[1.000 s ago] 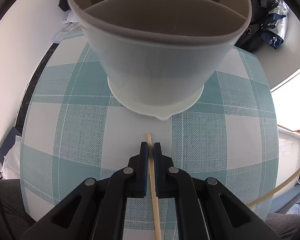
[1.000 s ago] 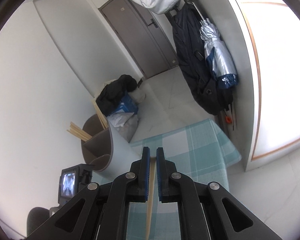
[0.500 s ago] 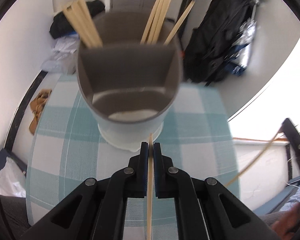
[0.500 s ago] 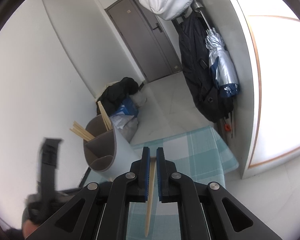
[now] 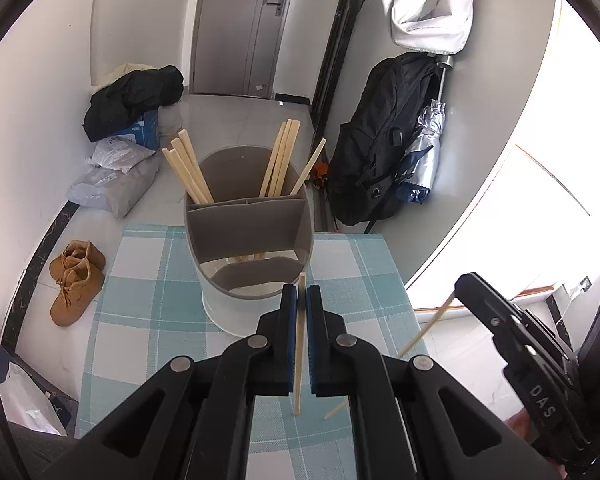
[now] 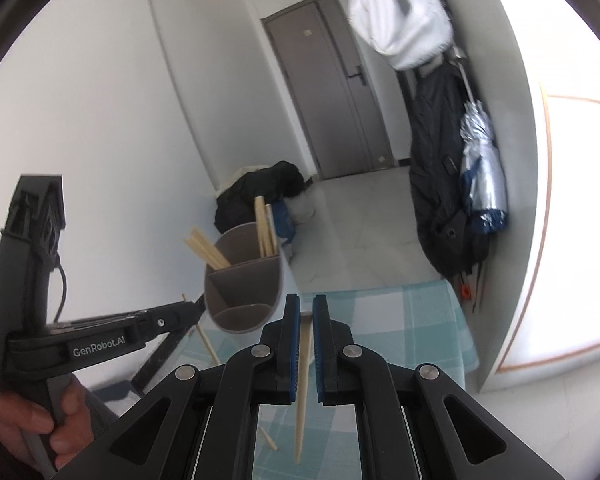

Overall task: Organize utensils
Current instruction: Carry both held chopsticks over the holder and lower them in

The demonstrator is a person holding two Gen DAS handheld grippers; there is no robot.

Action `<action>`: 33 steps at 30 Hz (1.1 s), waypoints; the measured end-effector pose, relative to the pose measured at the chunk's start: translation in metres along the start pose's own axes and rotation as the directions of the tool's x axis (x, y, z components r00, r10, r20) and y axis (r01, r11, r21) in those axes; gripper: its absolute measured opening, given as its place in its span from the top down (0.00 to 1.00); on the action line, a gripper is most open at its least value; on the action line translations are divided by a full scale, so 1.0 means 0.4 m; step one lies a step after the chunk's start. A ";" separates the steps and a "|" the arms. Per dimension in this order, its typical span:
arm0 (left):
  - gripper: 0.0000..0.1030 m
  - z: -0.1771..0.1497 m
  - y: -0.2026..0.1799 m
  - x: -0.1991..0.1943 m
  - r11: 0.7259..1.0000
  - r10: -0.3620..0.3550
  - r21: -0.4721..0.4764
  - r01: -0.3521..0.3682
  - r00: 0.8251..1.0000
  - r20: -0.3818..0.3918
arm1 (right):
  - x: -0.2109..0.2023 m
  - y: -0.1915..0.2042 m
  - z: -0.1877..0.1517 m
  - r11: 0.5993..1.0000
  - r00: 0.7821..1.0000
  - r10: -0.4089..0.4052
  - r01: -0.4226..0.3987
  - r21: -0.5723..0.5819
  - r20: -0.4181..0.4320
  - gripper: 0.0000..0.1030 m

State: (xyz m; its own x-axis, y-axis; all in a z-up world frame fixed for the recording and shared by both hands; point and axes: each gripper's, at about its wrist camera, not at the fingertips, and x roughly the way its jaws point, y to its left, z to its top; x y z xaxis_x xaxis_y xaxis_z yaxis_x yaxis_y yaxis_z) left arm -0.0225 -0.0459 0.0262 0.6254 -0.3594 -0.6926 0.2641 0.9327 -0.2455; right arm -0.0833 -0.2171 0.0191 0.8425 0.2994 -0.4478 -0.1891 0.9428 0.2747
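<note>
A grey utensil holder (image 5: 244, 228) with divided compartments stands on the teal-checked tablecloth (image 5: 140, 320). Several wooden chopsticks (image 5: 188, 172) lean in its two far compartments; the near one holds none. My left gripper (image 5: 299, 296) hovers just in front of and above the holder, shut on a chopstick (image 5: 298, 360) that lies along its fingers. My right gripper (image 6: 306, 308) is shut on another chopstick (image 6: 302, 392), to the right of the holder (image 6: 244, 276). Each gripper shows in the other's view: the right gripper (image 5: 458, 286) and the left gripper (image 6: 192, 308). A loose chopstick (image 5: 336, 410) lies on the cloth.
The small table ends just behind and to the right of the holder. On the floor beyond are brown boots (image 5: 76, 280), bags and a dark coat (image 5: 132, 96). A black backpack (image 5: 380, 152) with an umbrella hangs at the right wall. A hand (image 6: 40, 420) grips the left tool.
My left gripper rose and pulled back from the holder's wall, so I now look down into its compartments. The right gripper rolled and shifted; each gripper came into the other's view.
</note>
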 end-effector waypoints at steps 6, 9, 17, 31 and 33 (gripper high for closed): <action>0.99 0.000 0.009 -0.025 1.000 -0.018 0.022 0.018 1.000 0.001 | 0.008 0.052 -0.002 0.998 1.000 -0.017 0.017 -0.056 0.003 0.95; 0.99 -0.002 0.011 -0.036 0.999 -0.027 0.038 0.027 1.000 0.000 | 0.013 0.075 -0.002 0.996 1.000 -0.030 0.030 -0.086 0.004 0.95; 0.99 0.013 0.015 -0.067 0.996 -0.056 0.067 0.056 0.998 -0.001 | 0.017 0.110 0.012 0.993 0.999 -0.052 0.053 -0.109 0.013 0.95; 1.00 0.106 0.050 -0.115 0.996 -0.088 0.033 0.087 0.996 0.031 | 0.019 0.184 0.115 0.990 0.998 -0.039 0.046 -0.131 0.055 0.95; 1.00 0.131 0.054 -0.121 0.995 -0.095 0.029 0.094 0.995 0.034 | 0.021 0.195 0.139 0.989 0.997 -0.031 0.040 -0.141 0.068 0.95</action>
State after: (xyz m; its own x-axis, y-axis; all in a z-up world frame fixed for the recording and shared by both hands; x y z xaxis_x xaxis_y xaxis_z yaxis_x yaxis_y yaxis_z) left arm -0.0085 -0.0098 0.0898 0.6222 -0.4471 -0.6426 0.3432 0.8936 -0.2894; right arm -0.0629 -0.1491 0.0841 0.8805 0.2596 -0.3967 -0.2243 0.9653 0.1339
